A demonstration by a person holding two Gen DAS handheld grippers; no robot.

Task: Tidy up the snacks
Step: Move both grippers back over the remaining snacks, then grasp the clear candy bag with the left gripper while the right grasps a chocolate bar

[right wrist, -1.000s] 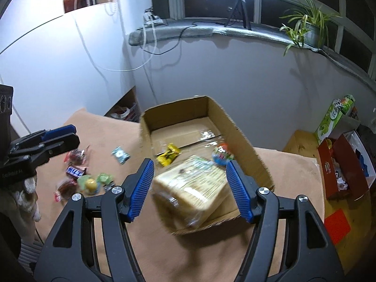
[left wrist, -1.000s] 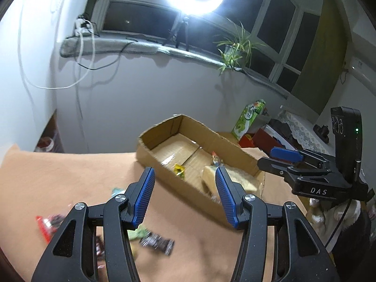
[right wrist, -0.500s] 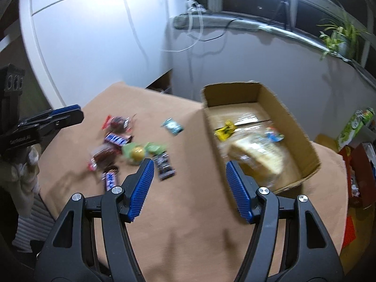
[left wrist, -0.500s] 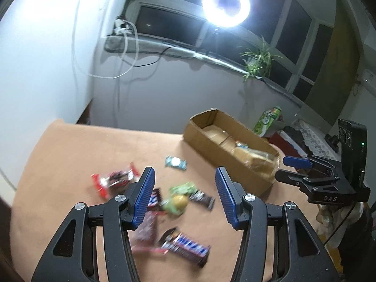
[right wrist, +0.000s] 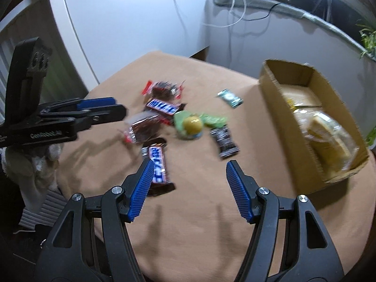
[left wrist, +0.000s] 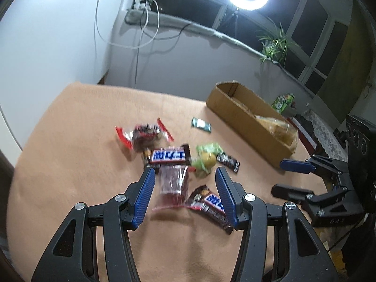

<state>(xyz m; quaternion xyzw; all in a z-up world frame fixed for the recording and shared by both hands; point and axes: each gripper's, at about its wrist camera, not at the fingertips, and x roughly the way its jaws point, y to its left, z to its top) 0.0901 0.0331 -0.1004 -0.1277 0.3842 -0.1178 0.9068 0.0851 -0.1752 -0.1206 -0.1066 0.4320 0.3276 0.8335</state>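
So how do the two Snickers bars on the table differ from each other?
The far Snickers bar lies crosswise in the pile, pressed against the other wrappers; the near Snickers bar points toward the grippers and lies at the pile's edge. In the right wrist view the near bar is partly hidden behind a pad of the right gripper, while the far one shows whole. Both have the same brown wrapper with blue lettering, and both lie flat.

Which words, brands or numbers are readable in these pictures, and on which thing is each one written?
"GenRobot.AI": on the side of the left gripper, seen from the right wrist.
Blue lettering on the two candy bars: blurred, not readable.
Print on the right gripper body: dark and upside down, not readable.
Green carton and small teal packet: too small to read.
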